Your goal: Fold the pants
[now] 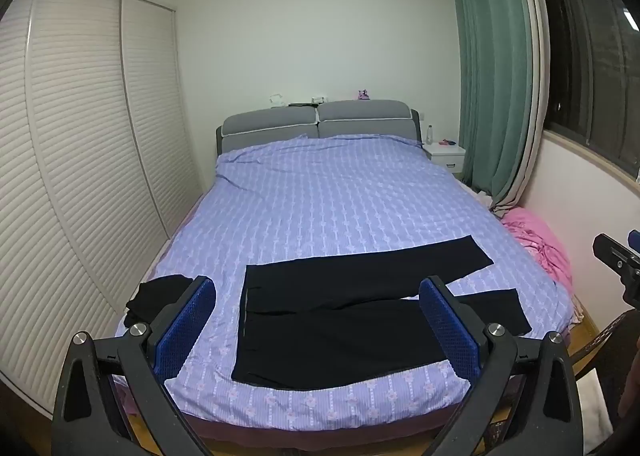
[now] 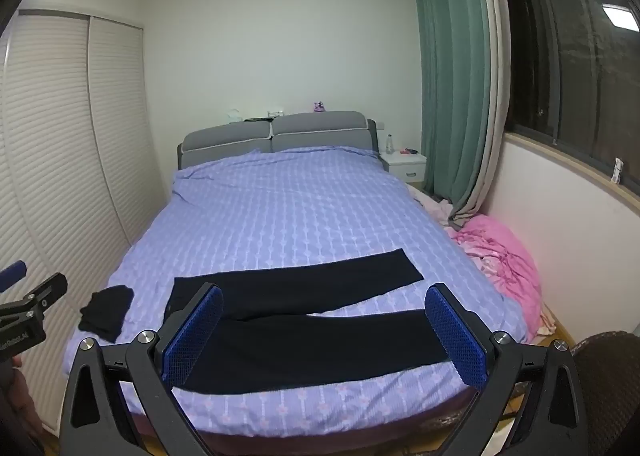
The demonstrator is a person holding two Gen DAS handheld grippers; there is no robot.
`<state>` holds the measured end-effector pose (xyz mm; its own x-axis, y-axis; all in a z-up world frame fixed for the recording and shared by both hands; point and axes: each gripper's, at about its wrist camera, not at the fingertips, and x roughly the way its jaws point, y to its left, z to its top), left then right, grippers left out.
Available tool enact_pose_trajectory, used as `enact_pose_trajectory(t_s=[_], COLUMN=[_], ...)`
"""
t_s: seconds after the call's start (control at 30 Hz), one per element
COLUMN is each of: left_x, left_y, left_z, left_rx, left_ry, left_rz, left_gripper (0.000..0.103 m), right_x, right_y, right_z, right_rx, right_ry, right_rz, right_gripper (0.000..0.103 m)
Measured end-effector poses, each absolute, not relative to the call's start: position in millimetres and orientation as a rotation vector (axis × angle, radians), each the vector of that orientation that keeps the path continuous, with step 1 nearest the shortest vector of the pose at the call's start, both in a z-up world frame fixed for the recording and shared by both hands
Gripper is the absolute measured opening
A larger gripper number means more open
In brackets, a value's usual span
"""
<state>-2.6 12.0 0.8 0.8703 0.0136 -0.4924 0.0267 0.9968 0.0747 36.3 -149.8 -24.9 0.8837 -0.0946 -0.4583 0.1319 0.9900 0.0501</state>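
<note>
The pants point(image 1: 352, 320) lie flat on the bed point(image 1: 340, 195), beyond both spread, empty grippers: left gripper point(image 1: 318, 330), right gripper point(image 2: 324, 336).

Each gripper is matte black plastic, built from angular arms with teardrop cut-outs and round silver bolts at the joints. The left gripper point(image 1: 318, 320) carries two blue pads point(image 1: 188, 326) with a fine dimpled mesh texture; the right gripper point(image 2: 324, 330) matches it, with its own blue pads point(image 2: 456, 336). White lettering marks the left gripper's black body, beside small silver screws.
</note>
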Motion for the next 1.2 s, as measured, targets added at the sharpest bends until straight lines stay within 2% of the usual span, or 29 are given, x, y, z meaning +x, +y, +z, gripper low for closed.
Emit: enact_pose_trajectory(t_s=[1.2], left_x=[-4.9], left_y=[10.4], left_z=[-1.3], left_rx=[0.077], left_ry=[0.503], left_rz=[0.027], left_gripper=[0.103], right_x=[38.0], right_y=[-147.4], right_z=[-27.7], right_rx=[0.066], right_ry=[0.459], right_rz=[-0.095], right_gripper=[0.102])
